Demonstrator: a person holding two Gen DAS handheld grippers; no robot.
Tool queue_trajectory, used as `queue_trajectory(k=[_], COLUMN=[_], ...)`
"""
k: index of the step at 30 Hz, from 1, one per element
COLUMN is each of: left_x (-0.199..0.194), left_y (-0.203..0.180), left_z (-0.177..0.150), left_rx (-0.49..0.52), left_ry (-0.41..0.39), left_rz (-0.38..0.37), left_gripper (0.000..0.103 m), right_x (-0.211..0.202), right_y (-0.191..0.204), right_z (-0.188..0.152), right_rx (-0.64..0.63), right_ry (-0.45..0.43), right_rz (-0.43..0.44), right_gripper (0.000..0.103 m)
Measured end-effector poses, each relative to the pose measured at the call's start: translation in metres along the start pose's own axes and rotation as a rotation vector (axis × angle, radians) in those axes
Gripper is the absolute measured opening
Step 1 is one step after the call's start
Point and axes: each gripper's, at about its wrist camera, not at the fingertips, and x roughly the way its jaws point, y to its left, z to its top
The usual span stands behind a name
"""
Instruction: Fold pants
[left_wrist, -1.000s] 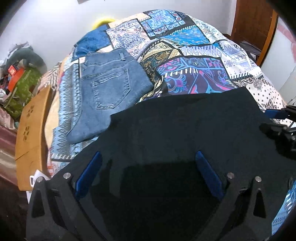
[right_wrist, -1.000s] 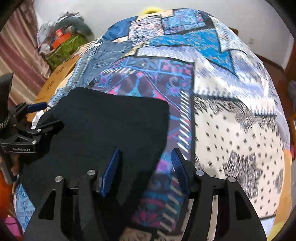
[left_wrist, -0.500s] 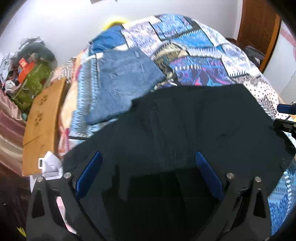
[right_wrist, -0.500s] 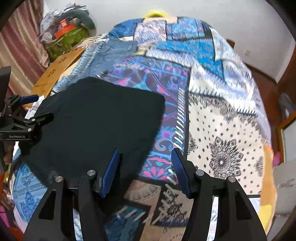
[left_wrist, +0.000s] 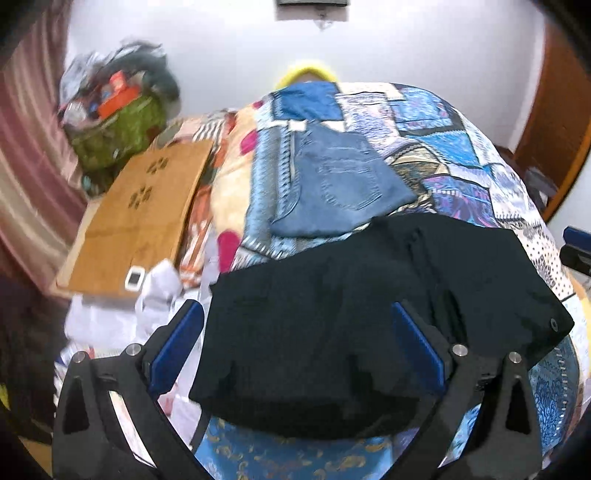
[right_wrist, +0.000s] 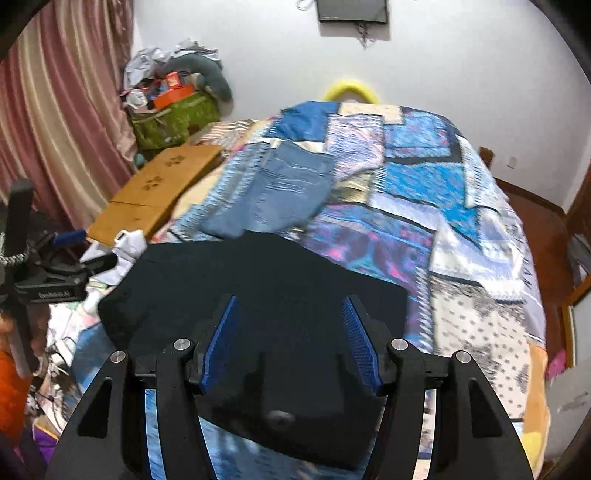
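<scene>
Pants (left_wrist: 369, 314), black, one pair, folded to a compact slab on the patchwork bedspread (right_wrist: 461, 221); they lie directly ahead of and beneath both pairs of your fingers. Material, by judgement: soft woven cloth, light, limp, with no stiffness of its own; not fragile, not slippery against the rubbery blue pads. Expect layers to slide apart and sag if you lift from a single ply.

Hold points, by judgement: pinch through all layers at a corner or along the folded edge nearest your fingers. A round button or snap (right_wrist: 279, 417) shows at that near edge in the right wrist view, which suggests the waistband lies there.

Left gripper (left_wrist: 295, 343): fingers spread wide, gripping nothing. The dark cloth fills the gap between them; contact cannot be told.

Right gripper (right_wrist: 291, 343): fingers parted, moderately wide, empty. The pants sit between and below the pads; contact likewise unclear.

Adjacent item: folded blue jeans (left_wrist: 332, 188), beyond your fingertips on the far side of the black pair, its near edge touching or just overlapped by it.
</scene>
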Motion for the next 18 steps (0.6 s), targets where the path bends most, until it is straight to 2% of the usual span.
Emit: queue_trajectory(k=[7, 13, 15, 18], left_x=[0.025, 0.031, 0.033, 0.037], left_y=[0.042, 0.052, 0.055, 0.061], left_z=[-0.047, -0.077, -0.085, -0.095], left_rx=[-0.155, -0.220, -0.252, -0.330], left_ry=[0.134, 0.177, 0.200, 0.238], left_rz=[-0.067, -0.091, -0.125, -0.204], left_gripper=[0.102, 0.102, 0.102, 0.102], right_x=[0.043, 0.085, 0.083, 0.081], right_y=[0.038, 0.046, 0.048, 0.048], right_z=[-0.011, -0.030, -0.035, -0.038], right_rx=[-0.047, -0.087, -0.109, -0.129], right_ry=[0.083, 0.204, 0.180, 0.190], right_rz=[0.029, -0.003, -0.015, -0.014], right_gripper=[0.056, 0.056, 0.057, 0.058])
